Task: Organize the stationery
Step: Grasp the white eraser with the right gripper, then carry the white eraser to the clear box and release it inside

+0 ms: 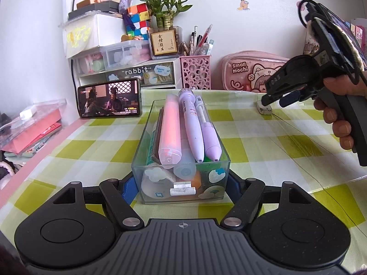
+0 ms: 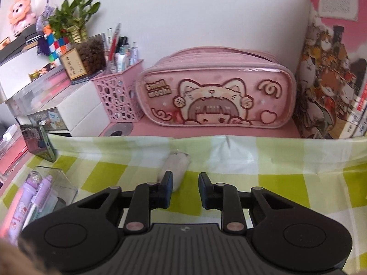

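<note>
A clear plastic box [image 1: 181,178] full of stationery stands on the checked cloth; a pink tube [image 1: 170,128] and two purple pens [image 1: 191,123] lie on top. My left gripper [image 1: 181,188] is shut on the box's near end, a finger on each side wall. The box also shows in the right wrist view [image 2: 57,183]. My right gripper [image 2: 185,186] is open, hovering just above a white eraser [image 2: 176,166] that lies on the cloth by its left finger. In the left wrist view the right gripper [image 1: 275,98] hangs over the eraser [image 1: 265,109].
A pink pencil case [image 2: 215,91] lies at the back, a pink pen holder [image 2: 119,98] with pens to its left, white drawers [image 1: 137,73] and a phone [image 1: 109,98] further left. A picture box [image 2: 328,87] stands at the right. Books [image 1: 29,133] lie at the left edge.
</note>
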### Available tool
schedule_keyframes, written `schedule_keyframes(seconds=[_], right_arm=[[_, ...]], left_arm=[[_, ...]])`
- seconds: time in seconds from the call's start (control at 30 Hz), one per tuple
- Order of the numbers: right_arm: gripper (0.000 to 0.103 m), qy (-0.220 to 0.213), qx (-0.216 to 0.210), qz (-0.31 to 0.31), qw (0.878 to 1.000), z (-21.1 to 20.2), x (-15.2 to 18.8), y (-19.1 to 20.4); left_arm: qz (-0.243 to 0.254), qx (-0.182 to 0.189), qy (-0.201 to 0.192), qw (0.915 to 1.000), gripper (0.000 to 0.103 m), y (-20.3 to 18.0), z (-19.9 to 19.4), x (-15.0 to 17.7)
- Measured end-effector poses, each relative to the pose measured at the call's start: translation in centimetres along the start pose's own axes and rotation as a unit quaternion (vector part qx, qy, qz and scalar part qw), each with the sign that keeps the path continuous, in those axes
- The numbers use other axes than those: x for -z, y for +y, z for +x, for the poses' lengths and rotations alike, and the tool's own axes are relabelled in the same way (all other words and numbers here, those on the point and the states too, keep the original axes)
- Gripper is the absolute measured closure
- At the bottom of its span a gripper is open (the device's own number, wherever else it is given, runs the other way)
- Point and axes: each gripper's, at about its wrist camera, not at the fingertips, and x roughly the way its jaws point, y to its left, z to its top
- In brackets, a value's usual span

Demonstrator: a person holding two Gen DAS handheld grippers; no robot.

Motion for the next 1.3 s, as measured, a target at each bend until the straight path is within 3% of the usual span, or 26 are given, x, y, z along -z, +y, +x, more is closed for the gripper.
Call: schedule_keyframes(seconds=[0.17, 0.23, 0.27, 0.43, 0.63, 1.03, 1.3], right_arm=[[0.058, 0.031, 0.048, -0.024, 0.998, 2.5, -0.3, 2.4], [0.066, 0.019, 0.066, -0.03, 0.997, 2.5, 0.1, 2.6], [0.073, 0.018, 0.067, -0.021, 0.997, 2.3, 0.2, 2.4], [0.074, 0.02, 0.048, 0.017, 0.999, 1.1, 0.0, 0.9], [0.074, 0.009, -0.008, 0.06, 0.998, -1.6, -0.7, 0.7], [0.074, -0.002, -0.144, 0.058, 0.988, -6.7, -3.2, 4.1], [0.073, 0.057, -0.222, 0.05, 0.972, -5.8, -3.9, 6.7]], left_arm=[[0.001, 0.0, -0.001, 1.0, 0.03, 0.0, -0.1, 0.0], [0.001, 0.0, -0.001, 1.0, 0.03, 0.0, -0.1, 0.0], [0.0, 0.001, -0.002, 1.0, 0.03, 0.0, -0.1, 0.0], [-0.002, 0.002, -0.001, 1.0, 0.03, 0.1, -0.1, 0.0], [-0.001, 0.002, -0.002, 1.0, 0.03, 0.1, 0.0, 0.0], [0.0, 0.001, -0.002, 1.0, 0.03, 0.1, 0.0, 0.0], [0.002, 0.0, -0.003, 1.0, 0.03, 0.2, 0.0, -0.1]])
